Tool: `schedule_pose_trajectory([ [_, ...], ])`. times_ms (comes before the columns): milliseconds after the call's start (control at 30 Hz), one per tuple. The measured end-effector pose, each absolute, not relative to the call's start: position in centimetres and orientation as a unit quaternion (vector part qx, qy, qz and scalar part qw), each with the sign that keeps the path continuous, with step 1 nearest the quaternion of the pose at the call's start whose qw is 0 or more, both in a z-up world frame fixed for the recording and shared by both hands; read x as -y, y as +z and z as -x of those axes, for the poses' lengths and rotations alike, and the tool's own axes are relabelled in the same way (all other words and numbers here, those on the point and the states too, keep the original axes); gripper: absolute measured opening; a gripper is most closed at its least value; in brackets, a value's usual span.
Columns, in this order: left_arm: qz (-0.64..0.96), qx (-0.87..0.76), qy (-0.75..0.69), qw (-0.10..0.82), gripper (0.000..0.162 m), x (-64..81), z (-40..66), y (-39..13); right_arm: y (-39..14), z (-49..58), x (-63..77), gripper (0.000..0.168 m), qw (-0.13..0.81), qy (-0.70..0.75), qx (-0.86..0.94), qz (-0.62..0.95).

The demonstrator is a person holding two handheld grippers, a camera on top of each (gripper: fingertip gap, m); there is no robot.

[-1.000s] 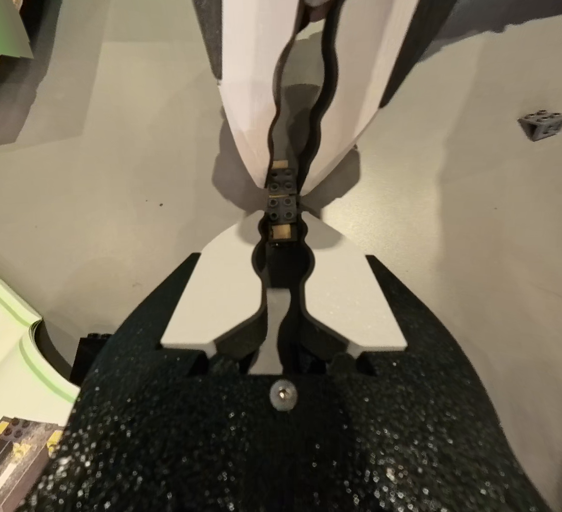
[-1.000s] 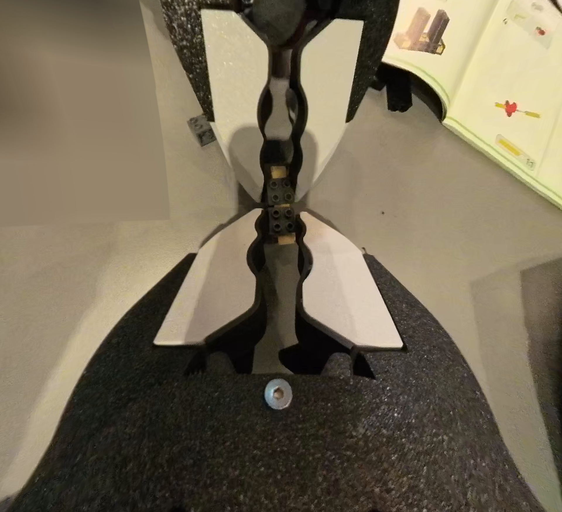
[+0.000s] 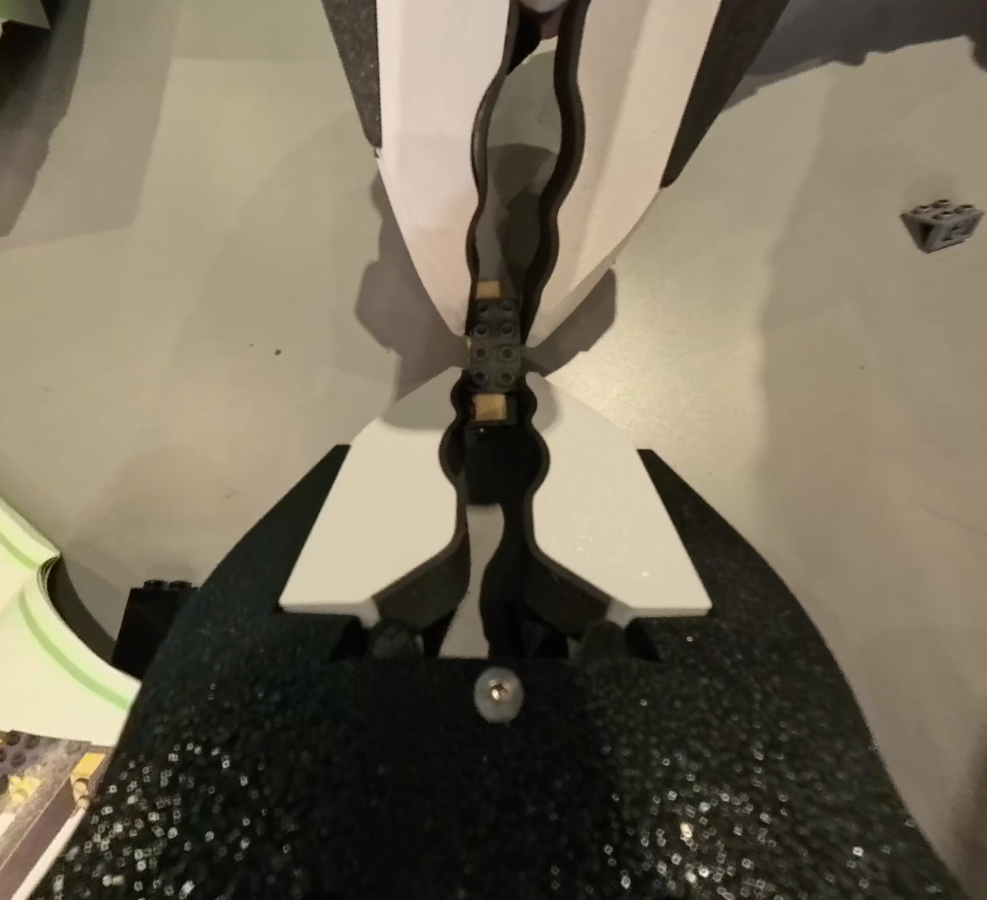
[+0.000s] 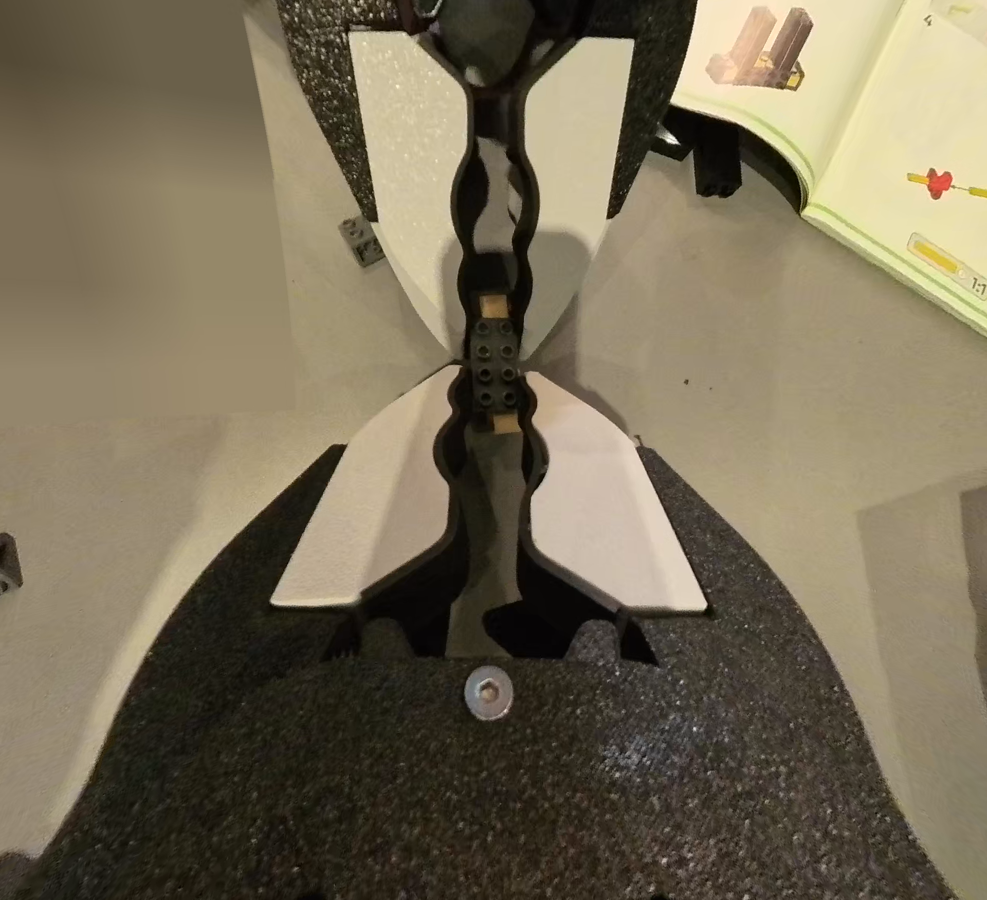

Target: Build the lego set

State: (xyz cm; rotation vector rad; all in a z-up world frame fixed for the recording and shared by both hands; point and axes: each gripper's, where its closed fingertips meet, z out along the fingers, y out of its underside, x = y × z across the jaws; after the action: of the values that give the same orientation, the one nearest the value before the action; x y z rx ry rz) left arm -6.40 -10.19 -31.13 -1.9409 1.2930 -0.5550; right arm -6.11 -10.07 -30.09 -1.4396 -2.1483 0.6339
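Two grippers meet tip to tip over the grey table (image 3: 187,340). In the left wrist view, my left gripper (image 3: 494,385) is shut on a black studded lego piece (image 3: 494,367) with a tan part (image 3: 490,405) behind it. The right gripper (image 3: 494,332) comes in from the top, shut on a matching black piece (image 3: 494,319) with its own tan part (image 3: 490,290). The two pieces touch end to end. The right wrist view mirrors this: my right gripper (image 4: 494,388) holds the near piece (image 4: 494,387), and the left gripper (image 4: 494,342) holds the far piece (image 4: 494,340).
A loose grey brick (image 3: 945,228) lies on the table to the right, also seen in the right wrist view (image 4: 363,244). An open instruction booklet (image 4: 854,137) lies at one side, with a black brick (image 4: 715,169) under its edge. A printed box (image 3: 32,794) is at bottom left. The black brick (image 4: 715,169) sits 11 centimetres or so from the ends of my left fingers. It is also in sight in the left wrist view (image 3: 162,610).
The two black pieces have come together; the thin gap seen between them earlier is gone. Both grippers stay shut and have barely shifted.
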Motion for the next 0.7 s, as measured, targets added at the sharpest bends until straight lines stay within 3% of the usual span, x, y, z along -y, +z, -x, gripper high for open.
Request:
schedule_pose_trajectory([
  [700, 0.752, -0.506, -0.194, 0.375, 0.017, 10.00, 6.39, -31.22, -30.25, 6.20, 10.01, 0.016, 0.258, 0.229, 0.783, 0.518],
])
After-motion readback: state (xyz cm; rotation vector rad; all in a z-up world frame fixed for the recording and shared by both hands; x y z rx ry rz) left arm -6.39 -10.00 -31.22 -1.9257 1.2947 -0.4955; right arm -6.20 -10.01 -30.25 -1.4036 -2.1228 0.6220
